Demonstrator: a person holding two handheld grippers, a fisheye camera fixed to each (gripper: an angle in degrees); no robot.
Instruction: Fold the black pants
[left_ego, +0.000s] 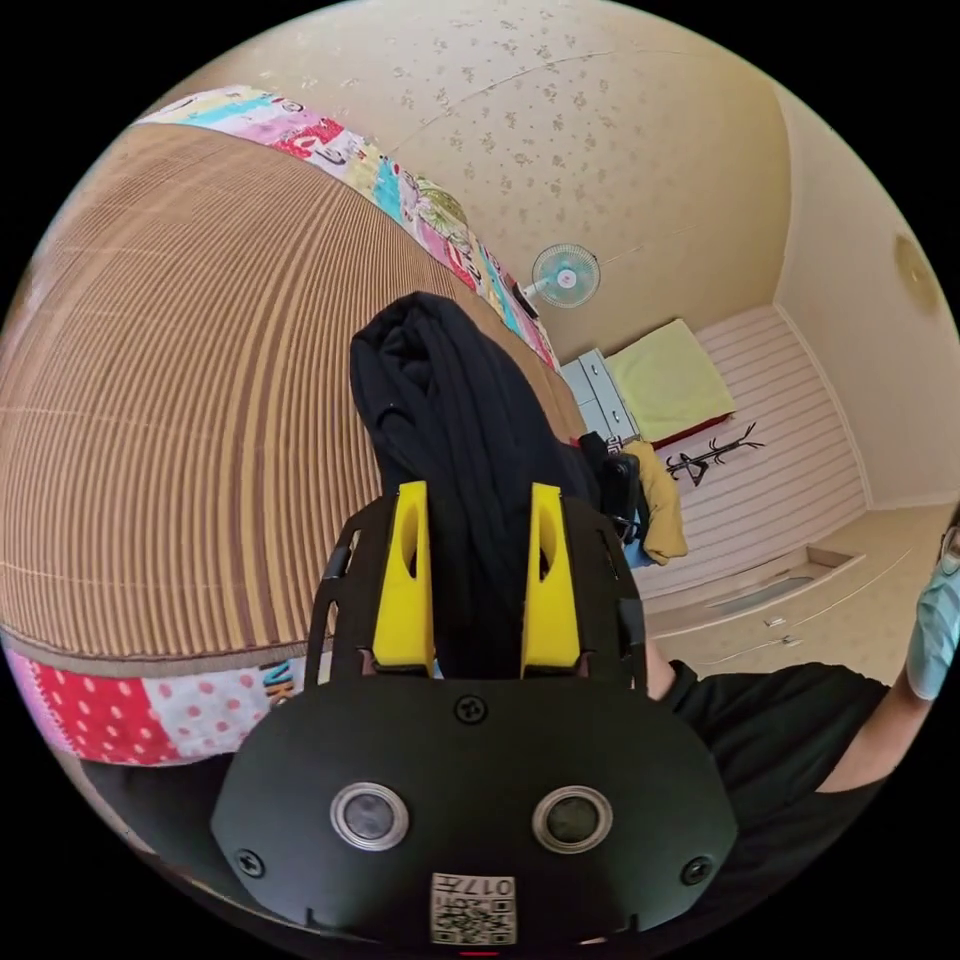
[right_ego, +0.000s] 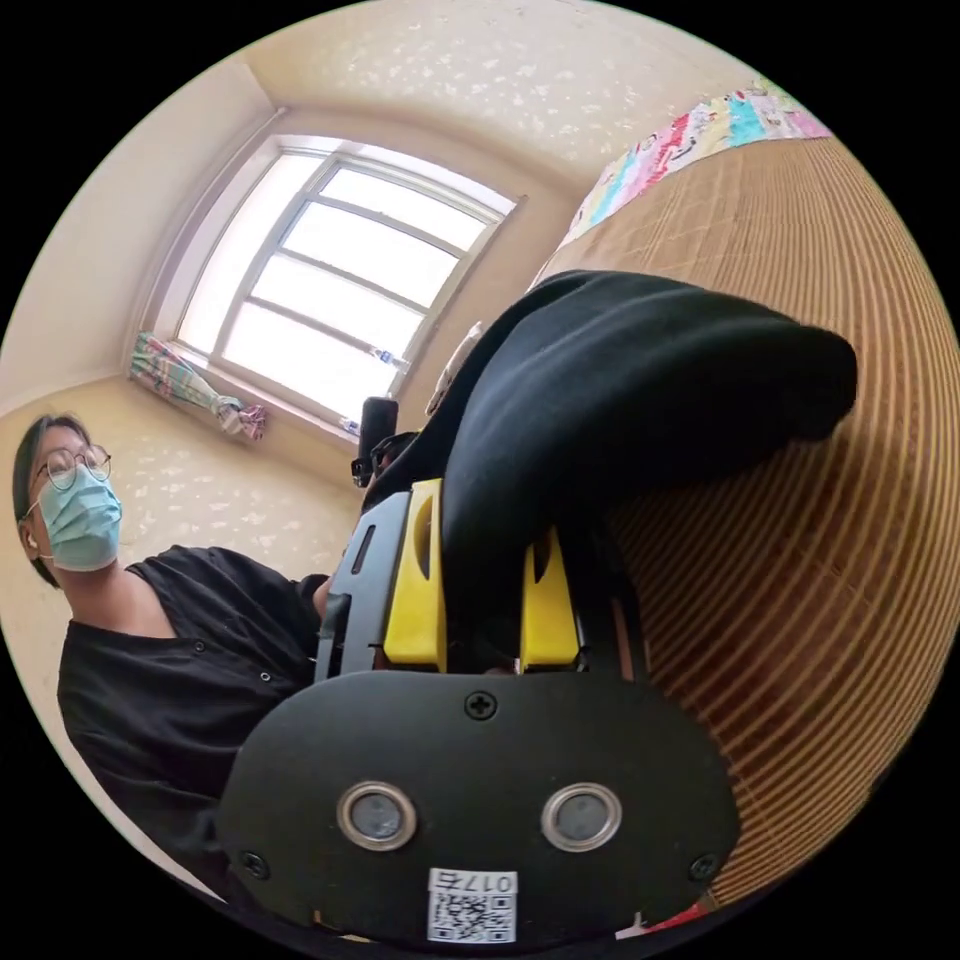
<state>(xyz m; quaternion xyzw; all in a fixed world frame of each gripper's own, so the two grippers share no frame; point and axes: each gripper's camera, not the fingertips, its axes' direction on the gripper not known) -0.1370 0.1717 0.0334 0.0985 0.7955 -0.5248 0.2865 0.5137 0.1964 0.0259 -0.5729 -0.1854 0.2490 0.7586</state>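
Left gripper (left_ego: 478, 590) and right gripper (right_ego: 485, 600) each clamp bunched black fabric pants (left_ego: 450, 420) above the striped woven bed mat (left_ego: 180, 420); likely lifted for spreading.

Left claw (left_ego: 478, 500) clamped on bunched black pants (left_ego: 450, 420), above striped mat (left_ego: 180, 400), patchwork quilt edge (left_ego: 150, 710)

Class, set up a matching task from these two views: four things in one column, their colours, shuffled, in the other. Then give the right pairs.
Things:
1. pants
2. mat
3. fan
4. cloth on the drawers

Colours:
A. yellow-green
B. black
C. brown striped
D. pale teal

Pairs: 1-B, 2-C, 3-D, 4-A
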